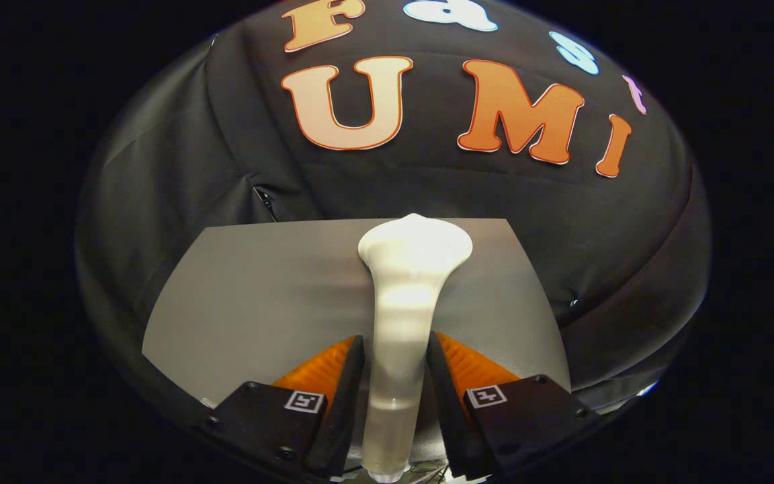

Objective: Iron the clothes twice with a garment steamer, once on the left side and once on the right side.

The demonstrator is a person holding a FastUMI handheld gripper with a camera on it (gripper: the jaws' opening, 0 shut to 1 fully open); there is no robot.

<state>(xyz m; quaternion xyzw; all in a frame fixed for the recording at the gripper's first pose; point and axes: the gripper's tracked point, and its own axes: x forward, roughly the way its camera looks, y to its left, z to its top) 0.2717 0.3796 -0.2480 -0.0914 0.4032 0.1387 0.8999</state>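
The claw (395,376) is closed on the steamer (404,316), with both fingers (345,396) pressing against the sides of its slim white handle. The handle runs straight ahead between the fingers, its lower end reaching back under the claw, and it widens beyond the fingertips into a flared head. That head points away from the camera, toward the far edge of the grey sheet (259,296) that lies spread flat beneath it. Whether the head touches the sheet or hangs just above it cannot be told from this angle. The sheet is smooth and plain, stretching to both sides of the steamer, and whether it is the clothing or a table top is not clear. Beyond the sheet rises the booth's black cloth wall (179,181), folded and creased, with a seam or zip showing near the sheet's far left corner.
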